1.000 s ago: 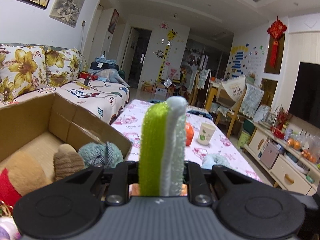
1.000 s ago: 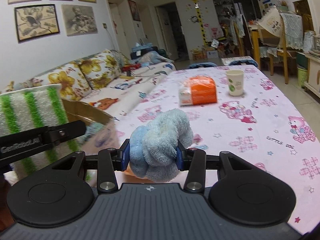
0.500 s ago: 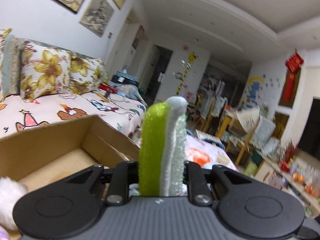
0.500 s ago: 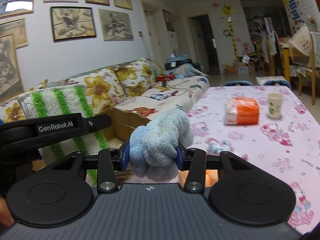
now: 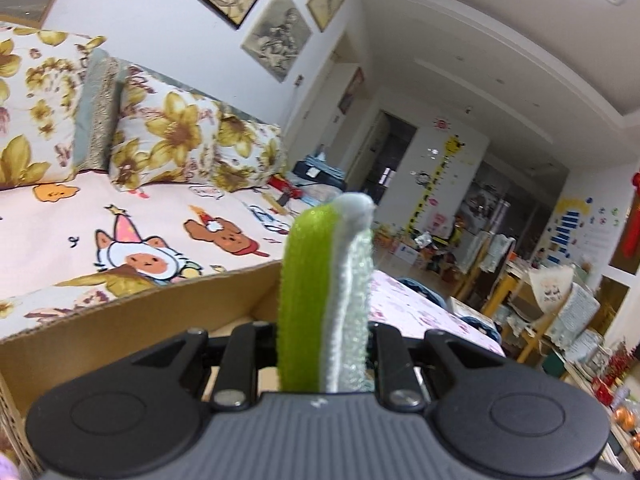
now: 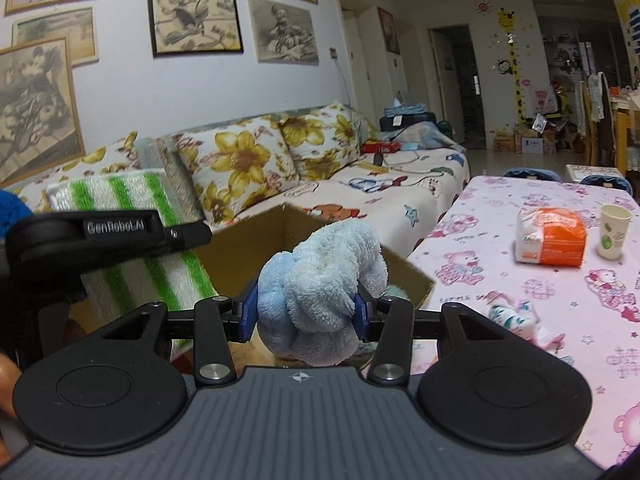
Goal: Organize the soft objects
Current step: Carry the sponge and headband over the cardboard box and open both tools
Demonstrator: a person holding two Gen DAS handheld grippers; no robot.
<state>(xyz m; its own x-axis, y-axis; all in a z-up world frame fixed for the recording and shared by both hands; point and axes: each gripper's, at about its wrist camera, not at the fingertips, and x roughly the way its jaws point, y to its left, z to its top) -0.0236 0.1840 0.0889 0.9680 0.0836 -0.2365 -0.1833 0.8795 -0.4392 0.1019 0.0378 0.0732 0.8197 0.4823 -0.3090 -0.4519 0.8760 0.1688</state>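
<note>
My left gripper (image 5: 322,354) is shut on a green-and-white striped cloth (image 5: 316,292), held upright over the open cardboard box (image 5: 132,312). The same cloth (image 6: 132,240) and the left gripper (image 6: 188,236) show at the left of the right wrist view. My right gripper (image 6: 306,312) is shut on a balled light blue fluffy towel (image 6: 320,292), held above the box's near right corner (image 6: 416,280). The box's inside is mostly hidden by the grippers.
A floral sofa (image 6: 280,160) runs behind the box. The pink cartoon tablecloth (image 6: 540,300) holds an orange tissue pack (image 6: 552,240), a paper cup (image 6: 614,232) and a small pale soft item (image 6: 516,318). Chairs and shelves stand far right (image 5: 560,320).
Both grippers have swung left, from facing the table to over the box, each keeping its load. The left view has tilted up toward the sofa; the box's soft toys have left its view.
</note>
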